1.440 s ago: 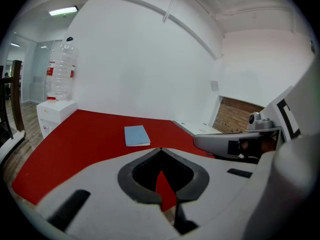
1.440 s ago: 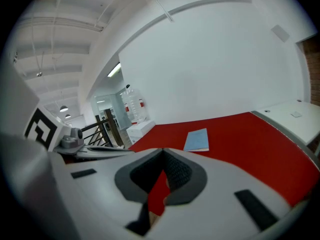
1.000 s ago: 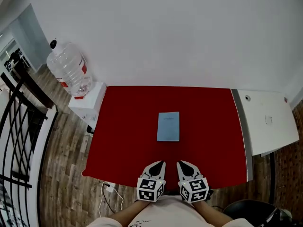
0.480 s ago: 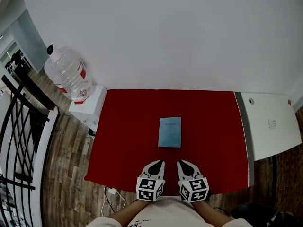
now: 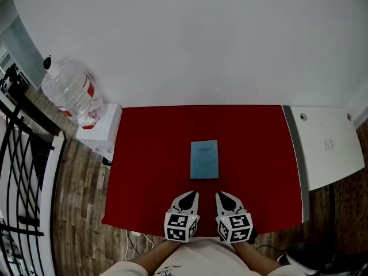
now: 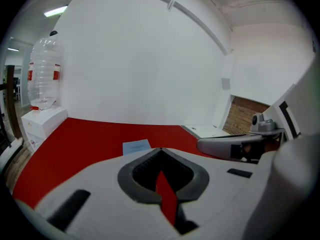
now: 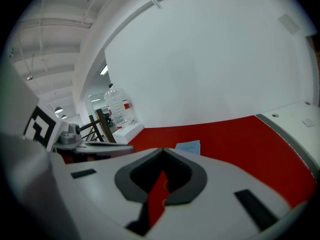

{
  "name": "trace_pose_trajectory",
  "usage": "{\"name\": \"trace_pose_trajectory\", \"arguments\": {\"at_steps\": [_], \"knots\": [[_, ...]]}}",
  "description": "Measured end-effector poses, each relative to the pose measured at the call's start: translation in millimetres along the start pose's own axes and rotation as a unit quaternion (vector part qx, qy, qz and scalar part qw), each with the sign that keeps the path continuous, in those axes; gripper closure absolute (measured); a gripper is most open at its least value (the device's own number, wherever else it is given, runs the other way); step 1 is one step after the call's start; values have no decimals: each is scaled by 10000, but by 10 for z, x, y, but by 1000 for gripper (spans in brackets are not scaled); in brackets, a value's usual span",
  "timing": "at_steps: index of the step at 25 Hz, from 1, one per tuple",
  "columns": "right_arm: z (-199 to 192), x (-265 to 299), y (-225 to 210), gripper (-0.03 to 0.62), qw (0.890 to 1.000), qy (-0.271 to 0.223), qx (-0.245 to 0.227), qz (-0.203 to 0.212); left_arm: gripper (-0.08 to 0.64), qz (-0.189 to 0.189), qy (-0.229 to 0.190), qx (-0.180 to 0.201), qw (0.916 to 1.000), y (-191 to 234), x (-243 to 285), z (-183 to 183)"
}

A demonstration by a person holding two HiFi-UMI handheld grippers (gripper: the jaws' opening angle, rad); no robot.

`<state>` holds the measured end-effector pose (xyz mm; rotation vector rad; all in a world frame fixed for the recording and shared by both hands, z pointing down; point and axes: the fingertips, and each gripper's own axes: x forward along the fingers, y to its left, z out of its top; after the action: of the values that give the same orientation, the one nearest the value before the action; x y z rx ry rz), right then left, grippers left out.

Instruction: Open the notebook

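Looks like the left tool (image 5: pixel 192 195) and right tool (image 5: pixel 220 195) have crept a touch toward the closed notebook (image 5: pixel 204 159) lying flat mid-way across the red table (image 5: pixel 149 154), both clenched on nothing, side by side at the near edge, probably lining up for the cover.

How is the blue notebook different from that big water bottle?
The notebook is flat and pale blue; the bottle is round and see-through, with a red label. The notebook lies on the red table; the bottle stands on a white stand beside it. The bottle looks far bigger. Neither is being held.
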<state>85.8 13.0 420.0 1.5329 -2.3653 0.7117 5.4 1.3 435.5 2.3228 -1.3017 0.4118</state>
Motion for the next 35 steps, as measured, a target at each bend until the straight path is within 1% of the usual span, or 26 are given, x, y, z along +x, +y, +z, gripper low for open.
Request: {"name": "trace_pose_trajectory", "arguments": {"at_steps": [7,10,14,21,26,31,35], "knots": [[3,134,-103,586,9999,76,48,-89,554,-53,85,-59,9999,51,147,12],[7,219,-146,586,9998,110,70,-133,554,-35,144,-120,9998,117,209,-8],[6,355,-213,586,9997,116,81,-197,553,23,190,-108,9998,241,304,-33],[-57,639,-394,586,9992,129,254,-296,554,-11,300,-211,9993,383,550,-83],[-177,876,-528,586,9986,176,345,-360,554,-17,348,-129,9993,458,713,-205],[-287,1037,-597,586,9984,231,347,-380,553,1,445,-220,9988,600,866,-396],[-391,1147,-692,586,9976,352,383,-449,554,50,468,-264,9985,711,987,-479]]}}
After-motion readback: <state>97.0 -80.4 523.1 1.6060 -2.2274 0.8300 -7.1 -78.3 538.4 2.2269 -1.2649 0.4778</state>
